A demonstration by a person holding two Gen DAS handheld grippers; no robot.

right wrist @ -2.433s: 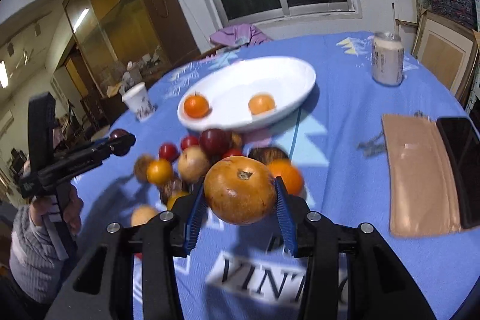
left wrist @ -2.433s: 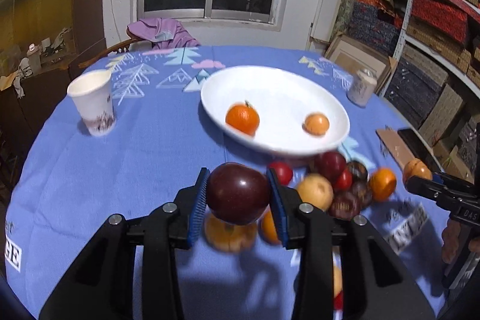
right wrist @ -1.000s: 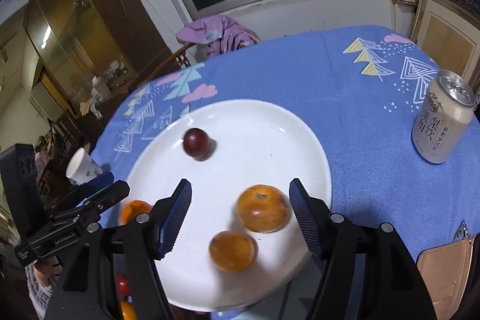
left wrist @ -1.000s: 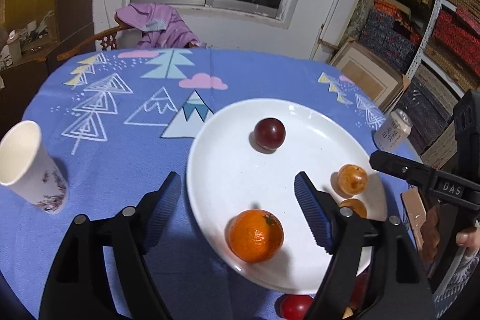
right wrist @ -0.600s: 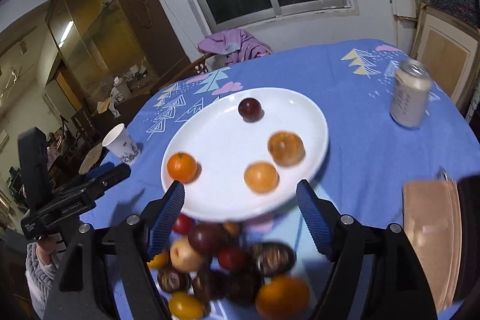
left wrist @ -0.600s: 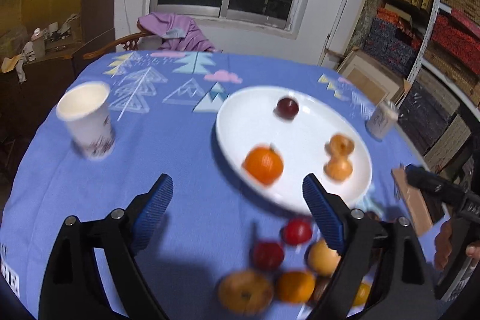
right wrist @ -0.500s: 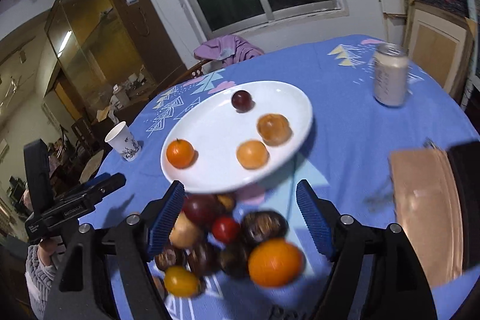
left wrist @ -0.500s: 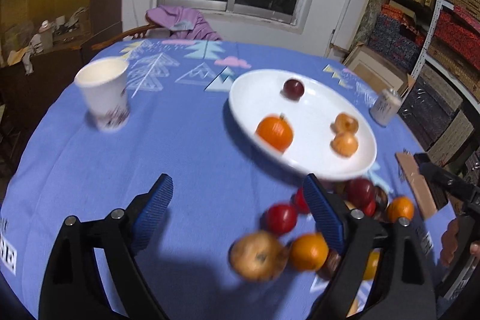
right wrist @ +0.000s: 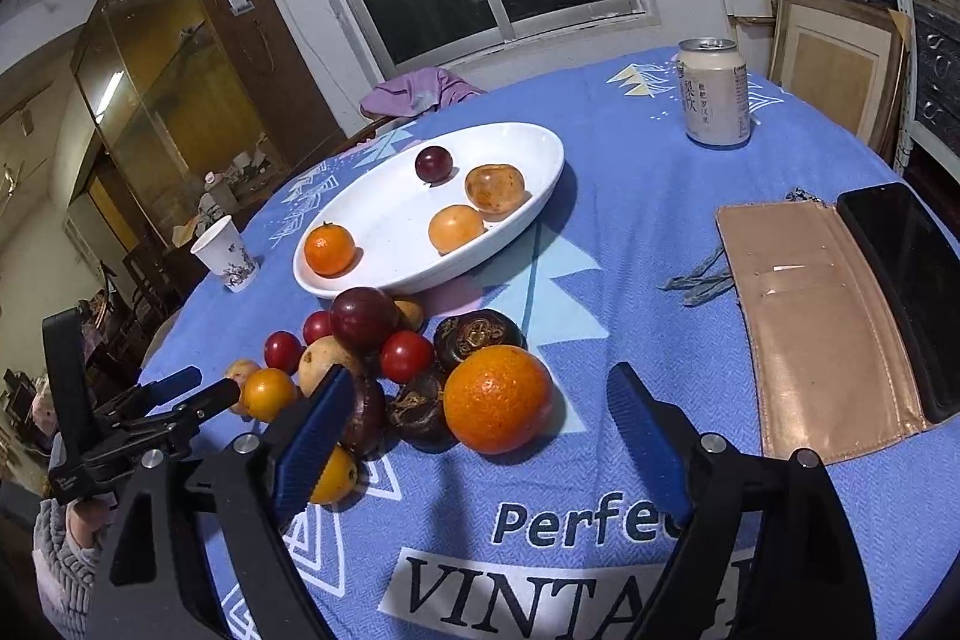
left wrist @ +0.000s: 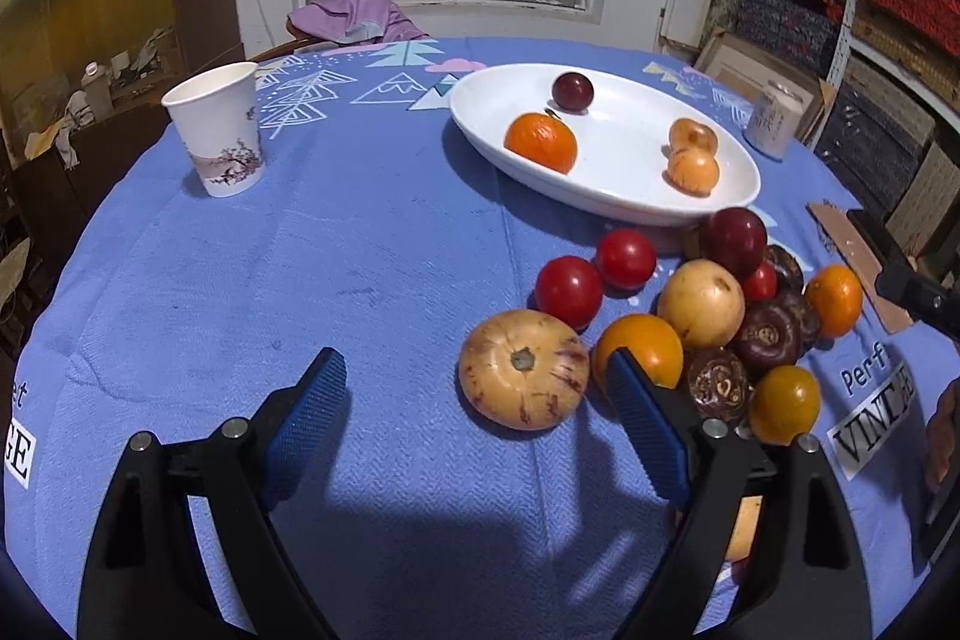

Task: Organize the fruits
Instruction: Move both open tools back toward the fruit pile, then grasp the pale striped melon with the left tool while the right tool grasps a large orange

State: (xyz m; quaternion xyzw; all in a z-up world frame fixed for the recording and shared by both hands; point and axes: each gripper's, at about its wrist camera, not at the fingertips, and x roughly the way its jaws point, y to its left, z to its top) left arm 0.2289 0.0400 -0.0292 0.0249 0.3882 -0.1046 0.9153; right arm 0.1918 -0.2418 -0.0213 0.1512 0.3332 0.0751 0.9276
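A white oval plate (left wrist: pixel 624 202) (right wrist: pixel 372 214) holds an orange (left wrist: pixel 540 142), a dark plum (left wrist: pixel 573 90) and two yellow-brown fruits (left wrist: pixel 693 169). A pile of loose fruit lies on the blue cloth in front of it: a big pale yellow fruit (left wrist: pixel 522 377), red tomatoes (left wrist: pixel 568 290), a dark plum (right wrist: pixel 363 319), a large orange (right wrist: pixel 498 398) and brown ones. My left gripper (left wrist: pixel 477 424) is open and empty, the pale yellow fruit just ahead between its tips. My right gripper (right wrist: pixel 474 424) is open and empty, with the large orange just ahead.
A paper cup (left wrist: pixel 217 136) stands at the left. A drink can (right wrist: pixel 715 91) stands beyond the plate. A tan wallet (right wrist: pixel 822 328) and a black phone (right wrist: pixel 912 280) lie at the right. Shelves of boxes line the right wall.
Both grippers let go of their fruit onto the plate, opened, then drew back and came down low over the pile of fruit on the cloth.
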